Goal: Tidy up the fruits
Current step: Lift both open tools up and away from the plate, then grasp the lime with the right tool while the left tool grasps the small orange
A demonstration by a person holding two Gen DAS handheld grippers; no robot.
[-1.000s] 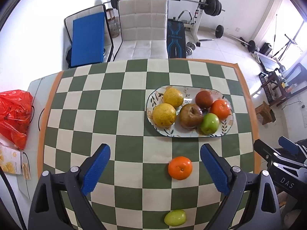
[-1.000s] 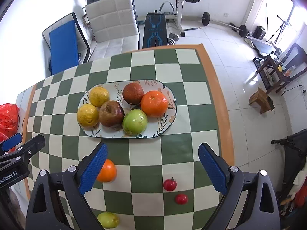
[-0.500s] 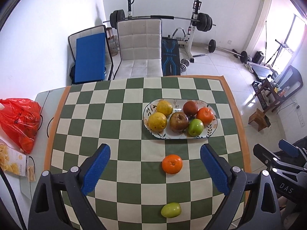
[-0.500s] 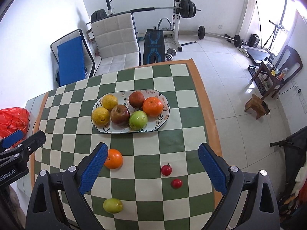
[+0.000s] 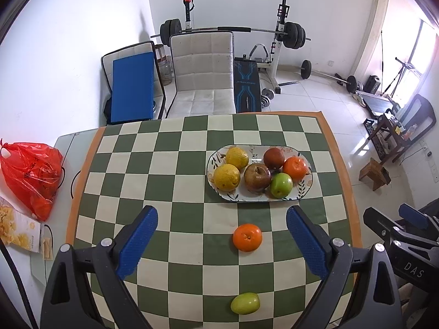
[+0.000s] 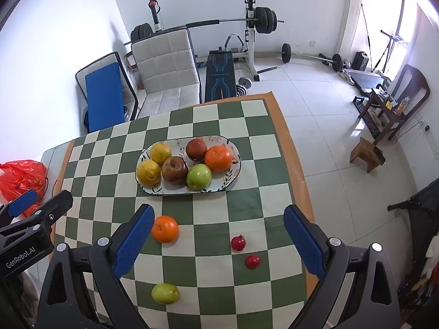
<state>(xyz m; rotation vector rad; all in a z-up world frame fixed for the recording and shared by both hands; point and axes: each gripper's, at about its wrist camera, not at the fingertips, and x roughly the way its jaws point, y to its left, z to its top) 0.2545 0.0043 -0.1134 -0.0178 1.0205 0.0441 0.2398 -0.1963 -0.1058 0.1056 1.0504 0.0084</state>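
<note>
An oval patterned plate (image 5: 303, 192) (image 6: 233, 174) on the green checked tablecloth holds several fruits: two yellow citrus, two brown-red apples, an orange and a green apple. On the cloth nearer me lie a loose orange (image 5: 247, 237) (image 6: 165, 229), a small green fruit (image 5: 245, 303) (image 6: 165, 293) and two small red tomatoes (image 6: 238, 243) (image 6: 252, 261). My left gripper (image 5: 221, 240) hangs open above the cloth, the loose orange between its fingers' lines. My right gripper (image 6: 218, 242) is open too, high over the tomatoes. Neither holds anything.
A red plastic bag (image 5: 30, 172) and a snack box (image 5: 19, 230) lie left of the cloth. Behind the table stand a white chair (image 5: 203, 82), a blue-padded chair (image 5: 131, 90) and a barbell rack (image 5: 279, 35). The table's right edge drops to tiled floor.
Both grippers have risen and pulled back from the table, so the plate and loose fruits look smaller and more of the room shows. Both stay open; no fruit has moved.
</note>
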